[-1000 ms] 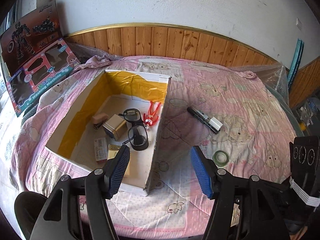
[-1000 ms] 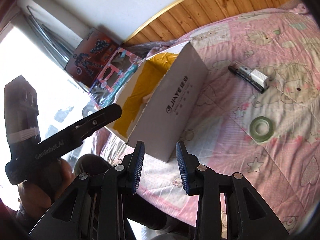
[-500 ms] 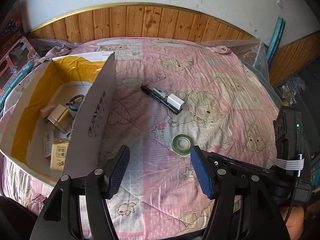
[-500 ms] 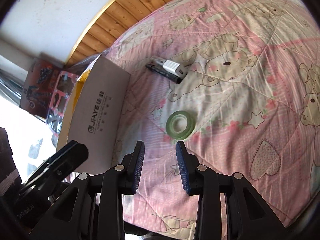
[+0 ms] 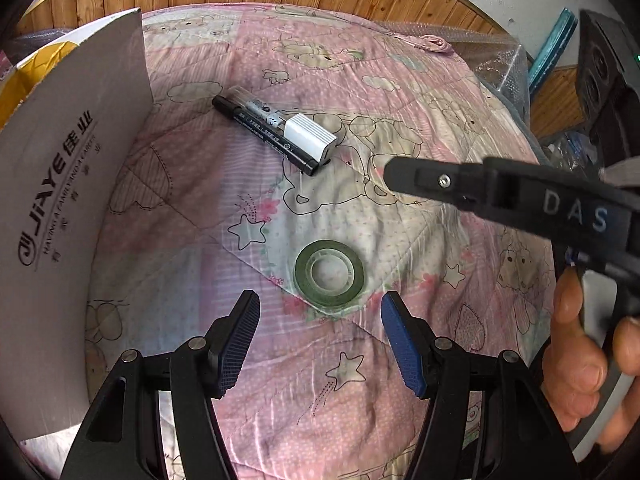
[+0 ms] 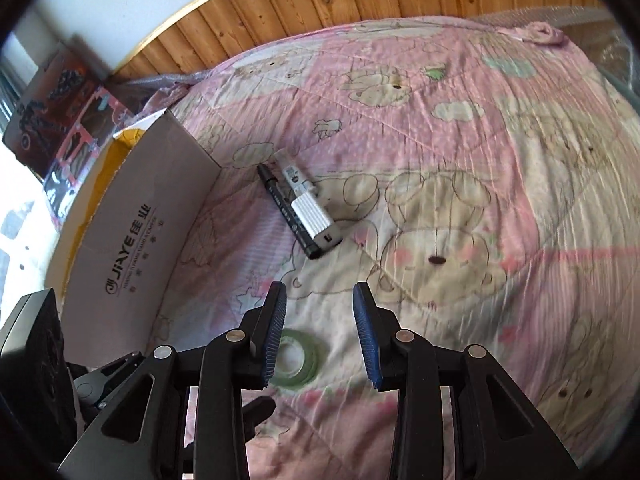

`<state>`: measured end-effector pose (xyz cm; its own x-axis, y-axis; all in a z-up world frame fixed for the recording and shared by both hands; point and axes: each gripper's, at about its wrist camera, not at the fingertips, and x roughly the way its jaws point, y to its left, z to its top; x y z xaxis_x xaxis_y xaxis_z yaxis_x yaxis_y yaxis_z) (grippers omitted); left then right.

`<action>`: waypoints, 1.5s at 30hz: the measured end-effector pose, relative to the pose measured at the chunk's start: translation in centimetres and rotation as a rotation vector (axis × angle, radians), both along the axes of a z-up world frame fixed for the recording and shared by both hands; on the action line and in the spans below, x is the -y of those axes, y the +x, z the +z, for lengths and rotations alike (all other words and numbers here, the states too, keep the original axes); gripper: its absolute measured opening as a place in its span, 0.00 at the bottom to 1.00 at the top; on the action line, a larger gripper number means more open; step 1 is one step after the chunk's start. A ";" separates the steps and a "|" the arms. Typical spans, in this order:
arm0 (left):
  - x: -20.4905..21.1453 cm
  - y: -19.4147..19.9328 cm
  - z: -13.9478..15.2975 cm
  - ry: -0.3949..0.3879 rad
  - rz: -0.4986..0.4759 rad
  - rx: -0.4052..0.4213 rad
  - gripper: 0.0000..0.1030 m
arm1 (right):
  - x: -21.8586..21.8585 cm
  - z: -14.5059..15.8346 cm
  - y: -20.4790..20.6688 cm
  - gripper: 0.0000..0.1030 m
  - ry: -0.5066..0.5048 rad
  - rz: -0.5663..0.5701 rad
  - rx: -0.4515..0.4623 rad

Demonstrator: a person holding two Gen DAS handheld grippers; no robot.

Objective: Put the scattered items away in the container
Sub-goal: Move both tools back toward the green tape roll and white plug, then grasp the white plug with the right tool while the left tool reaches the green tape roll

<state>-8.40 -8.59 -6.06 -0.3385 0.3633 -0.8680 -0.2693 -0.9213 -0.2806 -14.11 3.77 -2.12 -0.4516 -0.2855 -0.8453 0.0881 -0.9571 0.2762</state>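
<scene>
Both grippers had swung from the box toward the loose items. Left wrist view: left gripper [image 5: 320, 336], spread and empty, hovered above the tape roll [image 5: 329, 273]; marker [image 5: 266, 134] and white case [image 5: 310, 139] lay beside the cardboard box [image 5: 68, 184]. Right wrist view: right gripper [image 6: 320, 336], parted and empty, pointed at the marker.

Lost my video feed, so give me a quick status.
Both grippers open, empty: left just short of the tape roll, right facing the marker and white case. All three lie on the quilt outside the box. Nothing blocking.
</scene>
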 end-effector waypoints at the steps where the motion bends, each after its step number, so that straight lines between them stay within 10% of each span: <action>1: -0.1 -0.3 -0.3 0.005 0.002 -0.001 0.62 | 0.4 -0.2 -1.0 0.36 0.034 0.034 -0.002; 7: -0.8 -1.4 -2.2 0.021 0.000 0.012 0.62 | 2.9 -3.2 -6.2 0.36 0.146 0.195 -0.013; 13: -1.0 -1.7 -2.9 0.036 0.001 -0.036 0.62 | 2.1 -5.5 -7.9 0.21 0.053 0.175 0.032; 16: -1.1 -1.8 -2.9 0.043 -0.013 -0.054 0.46 | 1.7 -4.3 -7.0 0.21 0.067 0.159 0.026; 29: -2.9 0.1 -2.7 -0.127 -0.062 -0.131 0.48 | -1.1 -2.3 -3.7 0.21 -0.045 0.025 0.045; 45: -2.1 3.1 0.8 -0.103 -0.014 -0.153 0.48 | -2.0 -1.6 0.9 0.21 -0.103 -0.036 0.033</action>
<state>-5.25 -6.45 -5.23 -0.4650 0.2804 -0.8397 -0.3146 -0.9389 -0.1393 -13.21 5.80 -3.69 -0.4360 -0.3558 -0.8266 0.0432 -0.9257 0.3757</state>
